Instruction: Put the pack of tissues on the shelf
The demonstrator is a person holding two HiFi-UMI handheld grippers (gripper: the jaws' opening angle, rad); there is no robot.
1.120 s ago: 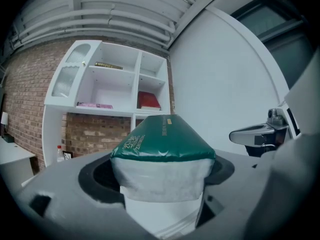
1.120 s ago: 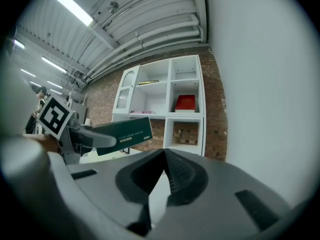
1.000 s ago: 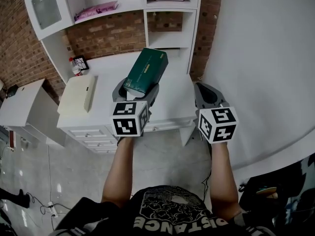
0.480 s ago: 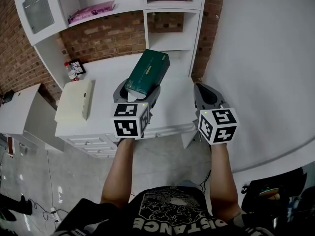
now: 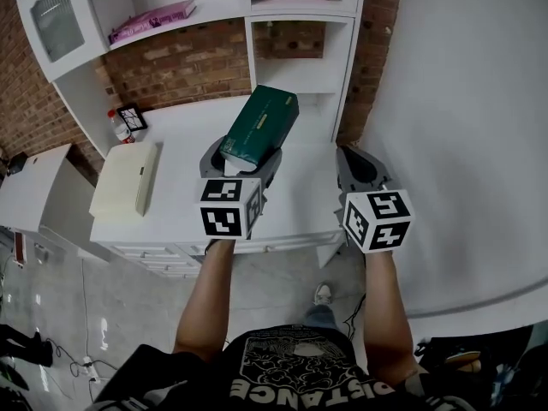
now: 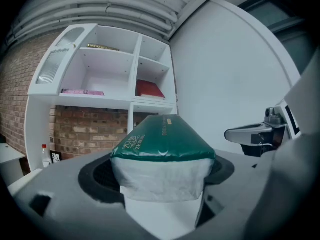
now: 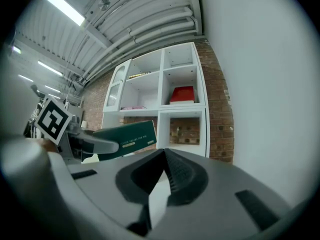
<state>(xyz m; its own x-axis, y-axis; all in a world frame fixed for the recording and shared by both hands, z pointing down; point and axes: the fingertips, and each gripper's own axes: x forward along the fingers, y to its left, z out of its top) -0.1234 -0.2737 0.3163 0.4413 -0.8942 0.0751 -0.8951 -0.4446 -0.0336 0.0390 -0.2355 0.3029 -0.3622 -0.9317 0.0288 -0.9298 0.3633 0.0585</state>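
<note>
We had the left gripper clamped wide on the tissues' near end (probably light, squashy, slick wrap), right gripper closed, empty.

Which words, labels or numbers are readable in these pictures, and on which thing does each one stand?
"ZHIMENG": green side of the pack of tissues, left gripper view; its other print is too small to read.
"DISTANCE": the person's black T-shirt, upside down in the head view.
Marker cubes: square patterns only, no words.
Pink pack: print too blurred to read.
</note>
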